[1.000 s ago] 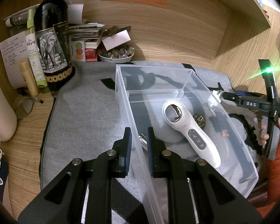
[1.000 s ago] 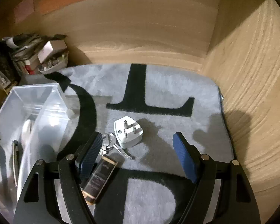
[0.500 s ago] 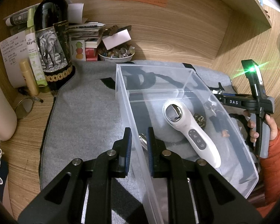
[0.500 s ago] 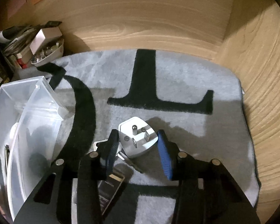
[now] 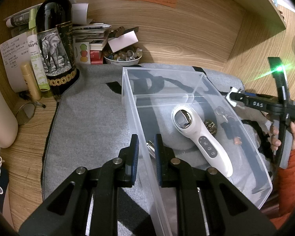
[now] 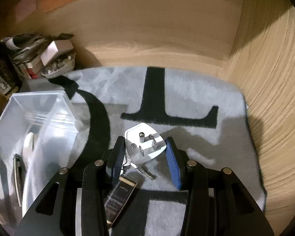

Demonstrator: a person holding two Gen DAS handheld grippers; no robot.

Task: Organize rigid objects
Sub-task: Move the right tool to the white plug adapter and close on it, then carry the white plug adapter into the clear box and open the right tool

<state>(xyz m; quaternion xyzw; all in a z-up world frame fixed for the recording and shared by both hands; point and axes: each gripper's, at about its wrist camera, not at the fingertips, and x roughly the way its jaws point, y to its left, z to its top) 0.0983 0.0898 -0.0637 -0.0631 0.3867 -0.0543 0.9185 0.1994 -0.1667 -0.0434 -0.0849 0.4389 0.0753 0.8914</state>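
Note:
A clear plastic box (image 5: 186, 96) stands on the grey mat (image 5: 92, 118). My left gripper (image 5: 146, 153) is shut on the box's near left wall. Inside lie a white handheld device (image 5: 196, 135), a small metal ball (image 5: 210, 126) and a metal cylinder (image 5: 150, 147). My right gripper (image 6: 145, 147) is shut on a white plug adapter (image 6: 145, 145), prongs up, with a pad on each side. Under it lie keys (image 6: 145, 172) and a dark fob (image 6: 120, 194). In the left wrist view the right gripper (image 5: 234, 98) sits just right of the box, held by a hand (image 5: 275, 135).
A wine bottle (image 5: 55, 45), tubes (image 5: 30, 80), papers and a bowl of stones (image 5: 123, 56) crowd the back left corner. Wooden walls (image 6: 167, 39) close the back and right. The box (image 6: 39, 122) stands left of the right gripper. A small mirror (image 5: 26, 113) lies at the left.
My right gripper moved forward over the white plug adapter and closed on it. The left gripper and the box stayed as they were.

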